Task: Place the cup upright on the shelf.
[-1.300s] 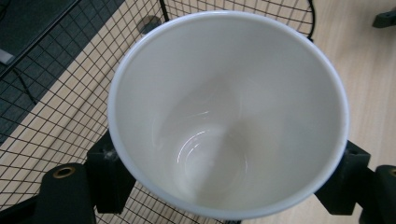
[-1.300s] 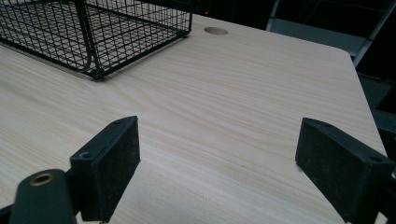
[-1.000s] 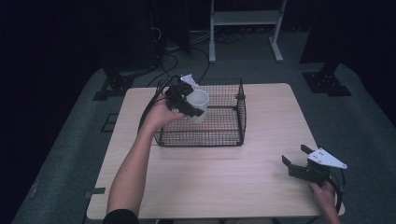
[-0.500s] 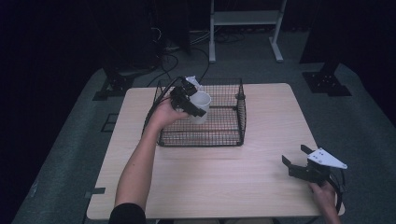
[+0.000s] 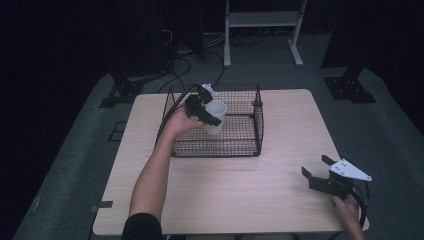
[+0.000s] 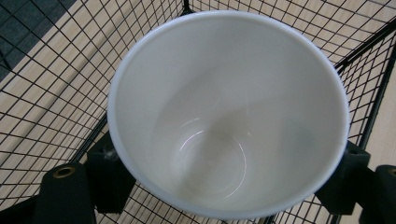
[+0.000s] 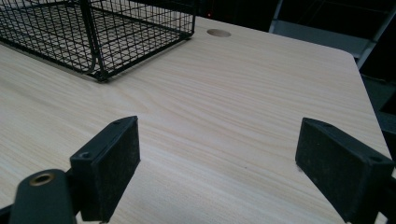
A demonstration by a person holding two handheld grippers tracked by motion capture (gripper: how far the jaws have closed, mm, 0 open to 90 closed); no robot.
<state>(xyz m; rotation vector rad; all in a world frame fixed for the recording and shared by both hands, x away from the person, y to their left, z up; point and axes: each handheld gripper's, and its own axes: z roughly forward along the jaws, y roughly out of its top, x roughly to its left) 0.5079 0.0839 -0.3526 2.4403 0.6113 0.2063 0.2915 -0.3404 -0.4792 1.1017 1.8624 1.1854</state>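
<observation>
My left gripper (image 5: 209,117) is shut on a white cup (image 5: 215,116) and holds it upright inside the black wire basket (image 5: 250,148), over its left half. In the left gripper view the cup (image 6: 229,112) is empty, its mouth faces the camera, and a black pad presses it from each side. The basket's mesh (image 6: 42,88) lies behind and below it. My right gripper (image 5: 319,172) rests near the table's front right corner, open and empty. Its two pads (image 7: 114,161) stand wide apart over bare wood.
The light wooden table (image 5: 240,200) has a round cable hole (image 7: 218,32) near its far edge. The basket's corner (image 7: 98,70) sits ahead and left of my right gripper. Dark floor, cables and a white stand (image 5: 260,20) lie beyond the table.
My left gripper has carried the cup slightly right and down, deeper into the basket. The right gripper has stayed where it was.
</observation>
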